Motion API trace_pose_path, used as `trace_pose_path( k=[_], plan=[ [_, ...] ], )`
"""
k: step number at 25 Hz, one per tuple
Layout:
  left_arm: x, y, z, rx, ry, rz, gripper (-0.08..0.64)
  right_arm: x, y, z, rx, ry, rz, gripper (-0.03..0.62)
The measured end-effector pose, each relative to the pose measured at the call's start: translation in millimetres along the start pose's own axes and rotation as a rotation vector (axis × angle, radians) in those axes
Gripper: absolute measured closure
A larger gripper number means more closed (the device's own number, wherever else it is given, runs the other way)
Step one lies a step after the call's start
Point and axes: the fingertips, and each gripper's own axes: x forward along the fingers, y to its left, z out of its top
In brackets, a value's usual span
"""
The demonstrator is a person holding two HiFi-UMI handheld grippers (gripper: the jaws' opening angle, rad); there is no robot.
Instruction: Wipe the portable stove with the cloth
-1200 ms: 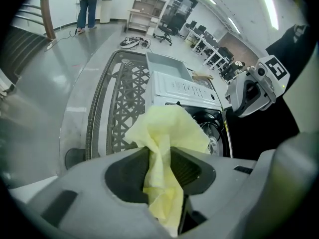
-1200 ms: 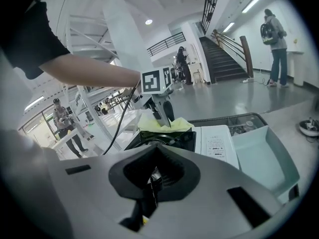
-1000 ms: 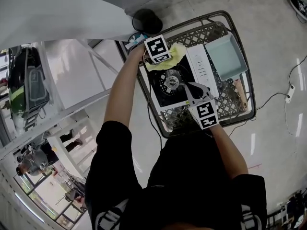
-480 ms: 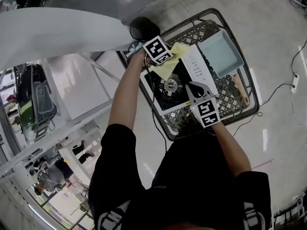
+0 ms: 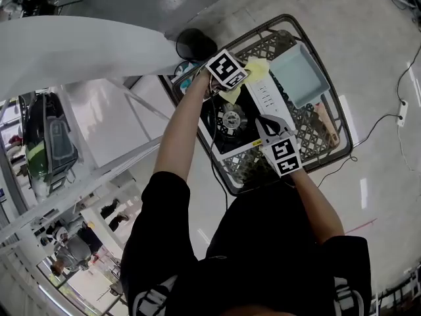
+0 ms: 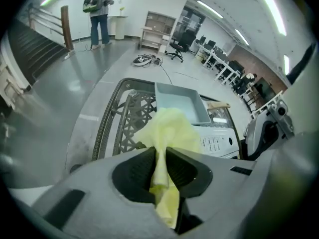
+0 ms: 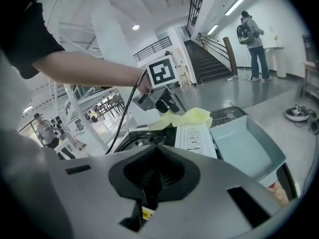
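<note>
The portable stove, white with a black burner, sits in a black lattice basket. A yellow cloth lies bunched over the far end of the stove's control panel. My left gripper hangs over it, and its jaws have just been closing. In the left gripper view the cloth is pinched between the pads of the left gripper. My right gripper is shut at the stove's near edge, with nothing seen between its jaws. In the right gripper view it faces the stove and cloth.
A pale blue tray lies in the basket to the right of the stove. A black round object stands beyond the basket's far left corner. A cable runs over the floor at the right. A large white surface fills the upper left.
The left gripper has moved right along the stove's far edge. The cloth, spread flat before, is now gathered up and drawn onto the control panel. The right gripper has stayed put.
</note>
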Motion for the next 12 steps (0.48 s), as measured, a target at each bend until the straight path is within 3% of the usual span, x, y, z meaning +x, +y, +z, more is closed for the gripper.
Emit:
trace_pose_path(
  k=[4,8,12],
  plan=[
    [-1.5,6.2,11.6,0.181,0.037,0.124,0.485,-2.4,0.1,5.0,-0.008,-0.007,0.001,0.588],
    [10.8,-24.2,12.0,0.247,0.046,0.051,0.480,-14.3,-13.3,13.4,-0.015,-0.062,-0.039,0.588],
    [17.5,-38.6,8.9,0.433,0.057,0.082,0.466,-28.2,-48.6,24.5,-0.119,-0.063,-0.103,0.586]
  ],
)
